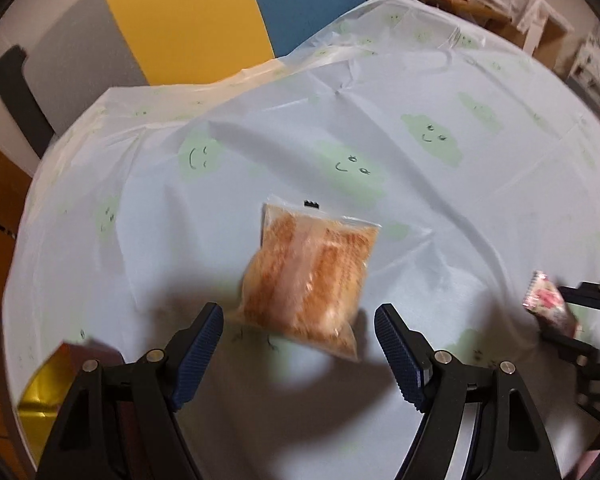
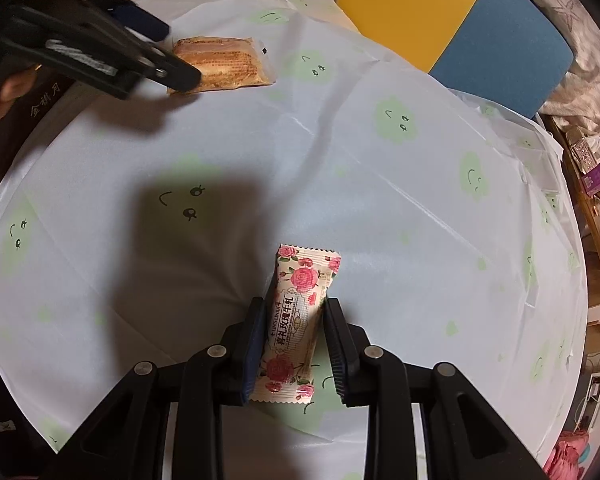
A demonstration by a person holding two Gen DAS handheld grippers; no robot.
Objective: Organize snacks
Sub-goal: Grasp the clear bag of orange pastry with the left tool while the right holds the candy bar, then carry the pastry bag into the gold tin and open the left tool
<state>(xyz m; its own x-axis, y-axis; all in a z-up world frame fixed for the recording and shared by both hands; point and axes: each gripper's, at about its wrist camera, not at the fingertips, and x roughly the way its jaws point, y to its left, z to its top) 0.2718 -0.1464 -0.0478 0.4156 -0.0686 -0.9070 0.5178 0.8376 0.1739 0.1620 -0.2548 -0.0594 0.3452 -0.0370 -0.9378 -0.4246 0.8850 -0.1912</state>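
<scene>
While the right gripper [image 2: 294,336] clamps its ribbed pads on a glossy, rose-printed snack packet [image 2: 296,316], the left gripper [image 1: 298,344] hangs spread above a clear crinkled bag of golden biscuits [image 1: 308,276] lying on the cloud-patterned plastic tablecloth [image 1: 440,208].

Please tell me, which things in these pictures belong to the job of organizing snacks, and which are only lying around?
For the job:
- rose-print snack bar, pinched in the right gripper
- orange snack in a clear bag, lying ahead of the open left gripper
- dark box with gold lining, probably

Just lying about:
- cloud-print tablecloth
- purple box on the side shelf
</scene>
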